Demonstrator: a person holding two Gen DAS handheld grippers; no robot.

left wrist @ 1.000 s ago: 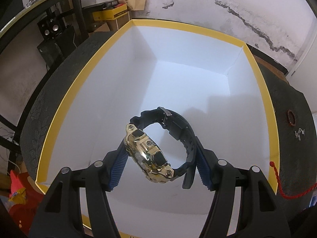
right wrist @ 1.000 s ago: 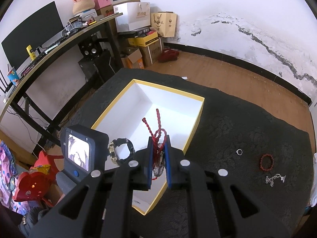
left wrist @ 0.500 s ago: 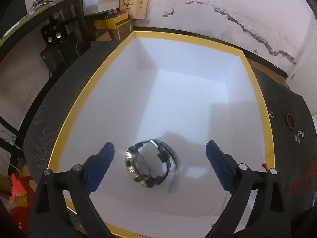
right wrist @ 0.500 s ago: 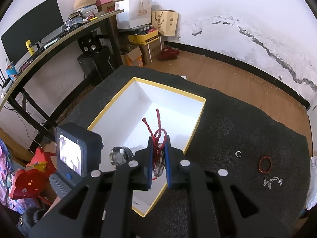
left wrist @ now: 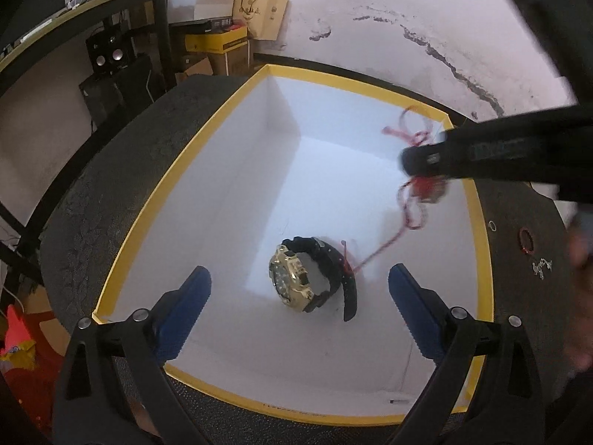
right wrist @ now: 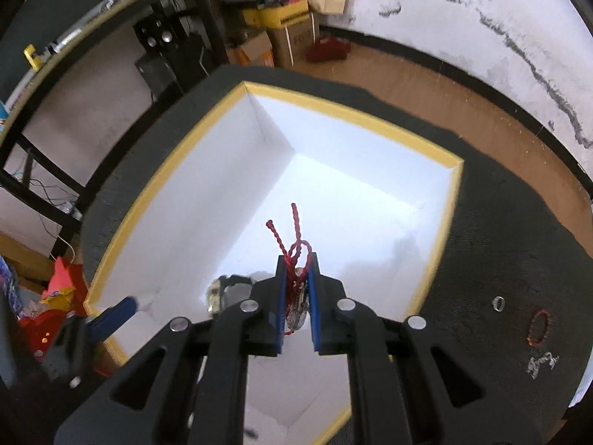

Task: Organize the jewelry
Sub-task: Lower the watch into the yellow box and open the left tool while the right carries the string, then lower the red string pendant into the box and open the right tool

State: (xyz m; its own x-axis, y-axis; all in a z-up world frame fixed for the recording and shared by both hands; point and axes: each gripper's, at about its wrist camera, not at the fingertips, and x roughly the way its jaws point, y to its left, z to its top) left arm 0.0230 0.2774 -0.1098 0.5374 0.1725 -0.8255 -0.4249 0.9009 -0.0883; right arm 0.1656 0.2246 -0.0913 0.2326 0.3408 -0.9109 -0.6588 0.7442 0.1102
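My L gripper spread wide, empty, over near end of box. Gold watch w/ black strap lies on box floor btwn fingers, untouched. My R gripper pinches red cord necklace above box interior. Ring, red bead bracelet, silver chain lie on dark bench, R of box.

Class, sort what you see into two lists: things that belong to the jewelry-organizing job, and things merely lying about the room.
Belongs to the job:
watch
red cord necklace
white box
ring
red bead bracelet
silver chain

Just lying about:
cardboard boxes
speakers
desk
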